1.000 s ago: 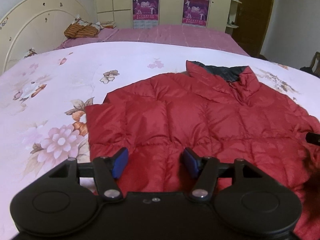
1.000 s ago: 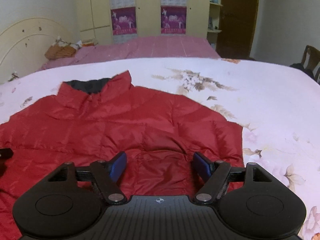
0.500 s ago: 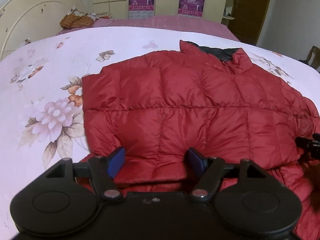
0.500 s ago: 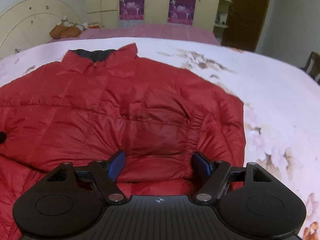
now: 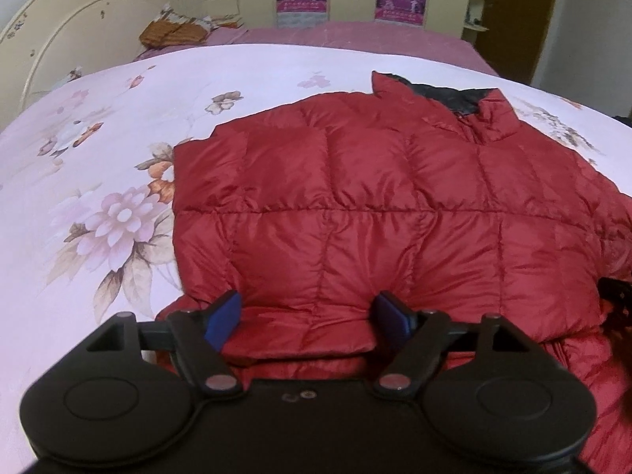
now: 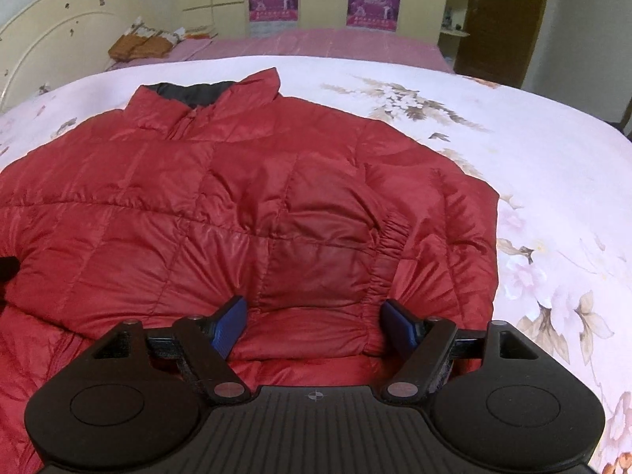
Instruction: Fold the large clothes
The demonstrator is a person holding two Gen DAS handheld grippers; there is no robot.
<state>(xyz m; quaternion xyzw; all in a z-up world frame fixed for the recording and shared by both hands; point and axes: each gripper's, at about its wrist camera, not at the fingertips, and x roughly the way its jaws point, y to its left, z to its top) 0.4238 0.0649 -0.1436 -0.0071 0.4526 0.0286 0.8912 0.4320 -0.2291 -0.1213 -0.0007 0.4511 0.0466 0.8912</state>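
Observation:
A red quilted down jacket (image 5: pixel 375 213) with a dark-lined collar (image 5: pixel 454 98) lies flat on the floral quilt, collar at the far side. My left gripper (image 5: pixel 310 316) hovers over the jacket's near left part, its jaws opening, blue pads apart with only fabric below them. In the right wrist view the same jacket (image 6: pixel 237 205) fills the middle, with a folded-in sleeve and its elastic cuff (image 6: pixel 385 260) near my right gripper (image 6: pixel 316 318). That gripper stands open above the near hem fold, with nothing pinched.
The floral quilt (image 5: pixel 98 181) spreads left of the jacket and also right of it (image 6: pixel 553 197). A pink sheet (image 5: pixel 355 35), a cream headboard (image 5: pixel 71 31) and folded orange cloth (image 5: pixel 173 29) lie beyond. A brown door (image 6: pixel 501 19) stands at the far right.
The left gripper's pads have spread wider apart. Both views have tipped down toward the jacket, which now fills more of each frame; the right gripper has sunk closer to the near hem.

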